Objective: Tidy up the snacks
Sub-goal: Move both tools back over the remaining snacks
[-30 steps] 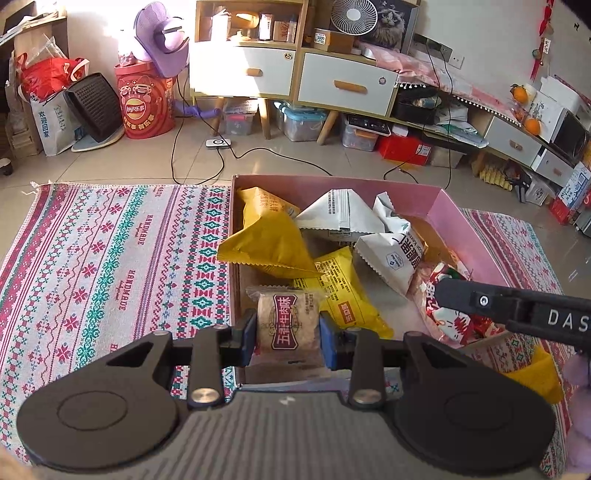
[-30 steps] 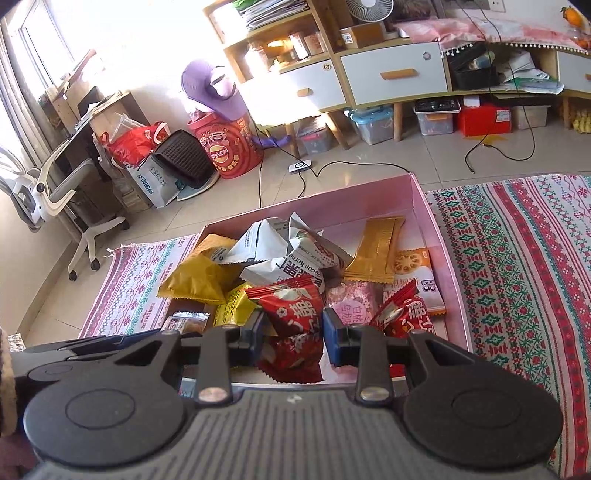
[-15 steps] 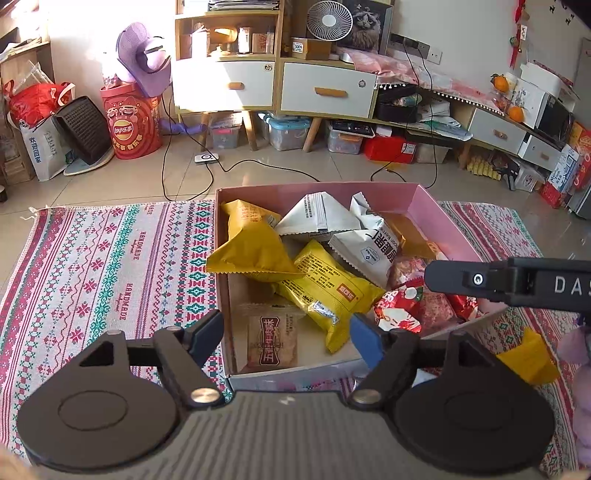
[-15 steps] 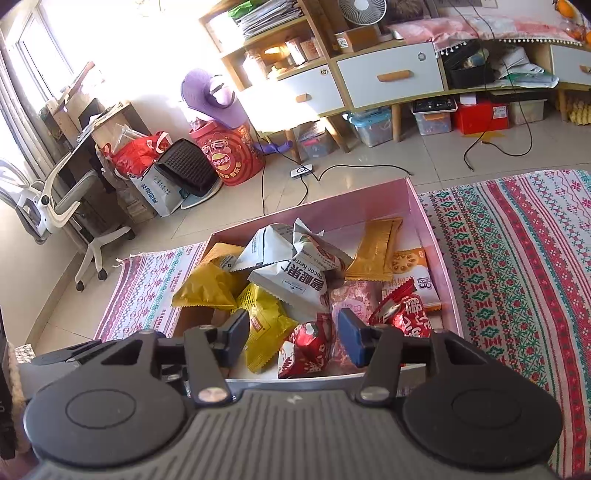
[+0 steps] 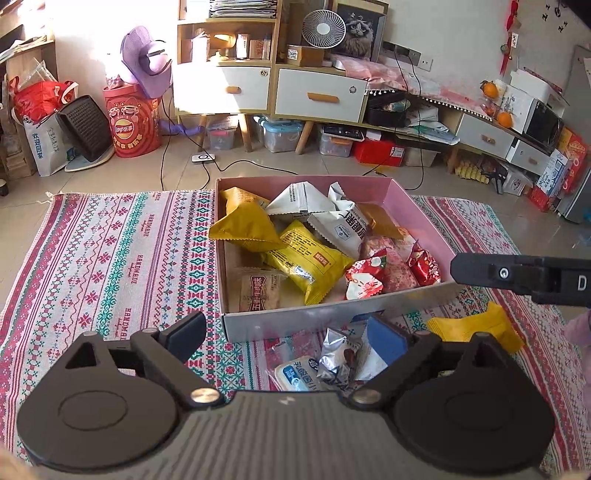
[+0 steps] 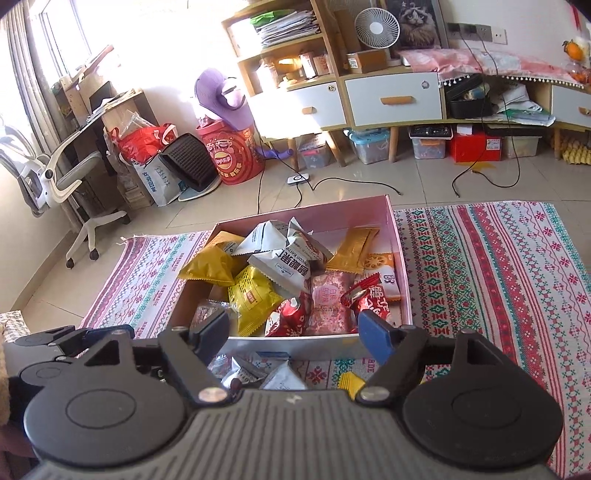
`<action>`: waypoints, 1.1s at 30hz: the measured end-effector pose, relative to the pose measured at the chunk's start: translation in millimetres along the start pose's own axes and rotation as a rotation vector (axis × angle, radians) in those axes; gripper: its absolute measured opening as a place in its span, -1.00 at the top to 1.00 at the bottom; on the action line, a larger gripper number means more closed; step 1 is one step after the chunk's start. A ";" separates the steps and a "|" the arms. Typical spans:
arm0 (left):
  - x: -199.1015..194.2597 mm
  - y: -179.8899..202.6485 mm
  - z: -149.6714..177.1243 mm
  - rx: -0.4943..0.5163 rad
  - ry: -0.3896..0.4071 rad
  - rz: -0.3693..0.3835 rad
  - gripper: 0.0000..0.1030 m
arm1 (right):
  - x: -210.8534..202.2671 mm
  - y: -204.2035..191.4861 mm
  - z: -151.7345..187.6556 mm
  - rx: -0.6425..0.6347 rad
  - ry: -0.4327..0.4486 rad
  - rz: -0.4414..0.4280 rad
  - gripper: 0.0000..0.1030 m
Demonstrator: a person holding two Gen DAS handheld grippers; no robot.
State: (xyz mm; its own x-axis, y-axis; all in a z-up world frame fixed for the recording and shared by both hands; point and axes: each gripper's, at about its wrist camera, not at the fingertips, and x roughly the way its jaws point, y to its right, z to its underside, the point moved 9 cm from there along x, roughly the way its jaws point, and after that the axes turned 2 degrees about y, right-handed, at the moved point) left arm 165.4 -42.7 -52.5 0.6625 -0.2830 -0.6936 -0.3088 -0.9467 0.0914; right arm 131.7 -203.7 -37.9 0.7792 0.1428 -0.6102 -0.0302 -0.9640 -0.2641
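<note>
I'm down on the floor of a lived-in home, a living room by the look of it. At twelve o'clock a wooden cabinet [image 5: 314, 96] with white drawers, a small fan [image 5: 324, 28] and a cat picture [image 5: 360, 31] on top. At ten o'clock a purple hat [image 5: 146, 59] on a red tub [image 5: 131, 123]. A woven rug [image 5: 110, 266] lies under me on tile, cables [image 5: 240, 166] trailing across. An office chair [image 6: 62, 177] sits by the sunny window at nine.
</note>
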 end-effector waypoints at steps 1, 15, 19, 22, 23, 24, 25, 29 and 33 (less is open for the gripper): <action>-2.8 0.5 1.5 -0.001 0.000 0.002 -0.90 | -3.0 0.1 1.2 -0.006 0.000 0.004 -0.48; -28.7 -0.2 27.2 -0.004 0.005 -0.017 -1.00 | -31.2 8.1 25.2 -0.098 0.024 0.068 -0.83; -27.8 -2.3 38.8 -0.015 0.014 -0.024 -1.00 | -29.7 14.3 36.1 -0.133 0.015 0.098 -0.84; -19.6 -3.8 50.5 -0.040 -0.014 -0.037 -1.00 | -26.7 20.9 43.7 -0.180 0.004 0.125 -0.84; -16.2 -3.8 54.4 -0.045 -0.025 -0.038 -1.00 | -25.8 23.1 45.3 -0.198 0.002 0.137 -0.84; -12.5 -3.7 58.2 -0.045 -0.034 -0.041 -1.00 | -24.5 25.0 47.4 -0.221 -0.003 0.146 -0.84; -8.6 -3.5 60.8 -0.044 -0.043 -0.047 -1.00 | -23.6 27.3 49.6 -0.249 -0.010 0.152 -0.84; 3.2 0.9 66.2 -0.058 -0.067 -0.042 -1.00 | -19.2 33.1 57.1 -0.392 -0.042 0.140 -0.85; 11.5 9.7 67.6 -0.077 -0.080 -0.019 -1.00 | -14.6 42.1 60.7 -0.525 -0.074 0.137 -0.85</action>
State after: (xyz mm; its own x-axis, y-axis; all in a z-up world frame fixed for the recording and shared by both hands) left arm 123.9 -44.7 -107.9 0.6102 -0.2542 -0.7504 -0.2414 -0.9617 0.1295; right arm 81.0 -232.8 -85.4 0.7432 0.0050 -0.6690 0.2031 -0.9544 0.2186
